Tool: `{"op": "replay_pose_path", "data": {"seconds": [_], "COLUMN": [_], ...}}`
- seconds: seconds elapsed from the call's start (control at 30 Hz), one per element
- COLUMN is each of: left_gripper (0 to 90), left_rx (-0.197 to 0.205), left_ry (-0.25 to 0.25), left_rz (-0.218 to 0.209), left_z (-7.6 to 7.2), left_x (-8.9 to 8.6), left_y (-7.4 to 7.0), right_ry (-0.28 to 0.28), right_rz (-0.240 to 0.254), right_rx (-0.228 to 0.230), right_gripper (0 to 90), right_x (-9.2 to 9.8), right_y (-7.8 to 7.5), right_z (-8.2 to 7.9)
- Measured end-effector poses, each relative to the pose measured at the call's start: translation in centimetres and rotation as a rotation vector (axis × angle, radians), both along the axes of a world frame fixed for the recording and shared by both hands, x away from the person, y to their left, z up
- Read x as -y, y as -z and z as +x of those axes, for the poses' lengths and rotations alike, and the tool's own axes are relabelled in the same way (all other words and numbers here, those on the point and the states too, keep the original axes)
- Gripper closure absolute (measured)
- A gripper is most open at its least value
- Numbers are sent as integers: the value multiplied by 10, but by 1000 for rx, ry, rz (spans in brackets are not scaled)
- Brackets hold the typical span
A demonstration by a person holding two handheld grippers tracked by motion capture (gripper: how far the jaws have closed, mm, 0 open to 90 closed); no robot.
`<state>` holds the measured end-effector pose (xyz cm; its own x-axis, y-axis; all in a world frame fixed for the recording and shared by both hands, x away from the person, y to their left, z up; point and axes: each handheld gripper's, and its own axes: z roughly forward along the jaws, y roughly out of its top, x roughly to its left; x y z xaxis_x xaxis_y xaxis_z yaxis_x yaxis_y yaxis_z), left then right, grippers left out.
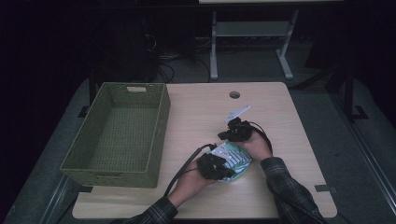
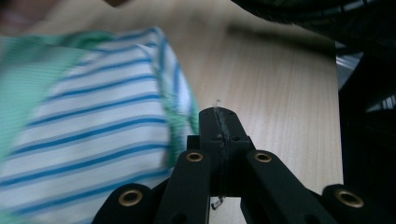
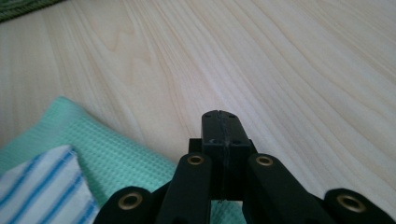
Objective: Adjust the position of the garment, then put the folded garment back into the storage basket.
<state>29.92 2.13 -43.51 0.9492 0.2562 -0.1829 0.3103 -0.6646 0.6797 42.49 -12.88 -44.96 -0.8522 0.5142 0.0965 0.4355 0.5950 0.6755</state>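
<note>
Fingers (image 2: 219,122) of the left gripper (image 1: 215,166): pressed together, nothing between them; a fine thread sticks up at the tip. Fingers (image 3: 220,126) of the right gripper (image 1: 236,132): likewise together, nothing clamped.

Folded cloth (image 1: 233,158): white with blue stripes, mint-green waffle-weave edge. It lies on the table (image 1: 196,116) toward 5 o'clock of the tabletop's centre, between the two grippers. Left gripper sits at the cloth's 8 o'clock edge, over it in the high view; right gripper at its 12 o'clock. In the left gripper view the striped face lies at 9 o'clock of the closed tips, just beside them; whether it touches them I cannot tell. In the right gripper view the green edge lies at 8 o'clock of the tips, bare wood ahead.

Surface: pale wood-grain top, rounded corners, a round cable hole (image 1: 234,94) near the far edge at 12 o'clock. Green woven basket (image 1: 119,133) stands at 9 o'clock, along the left edge, well apart from the cloth.

Room: dim. Grey carpeted floor; a white-legged bench frame (image 1: 252,42) beyond the table at 12 o'clock; cables (image 1: 163,65) on the floor at 11 o'clock.
</note>
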Motion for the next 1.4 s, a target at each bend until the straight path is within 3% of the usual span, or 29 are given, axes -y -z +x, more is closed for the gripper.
{"op": "replay_pose_path", "data": {"seconds": [0.23,0.5,1.0,1.2,1.4], "left_gripper": [897,896,897,897,897], "left_rx": [-25,-15,9,20,35], "left_ry": [33,1,-107,-155,-196], "left_rz": [69,101,138,152,167], "left_z": [-2,5,28,38,48], "left_x": [11,1,-39,-54,-59], "left_y": [18,17,11,11,11], "right_ry": [4,19,49,61,52], "right_rz": [-32,-24,-14,15,26], "right_rx": [-20,-37,-32,-39,-37], "right_gripper": [899,899,899,899,899], "right_x": [4,14,44,55,64], "right_y": [12,14,10,11,13], "right_z": [0,-4,-17,-27,-40]}}
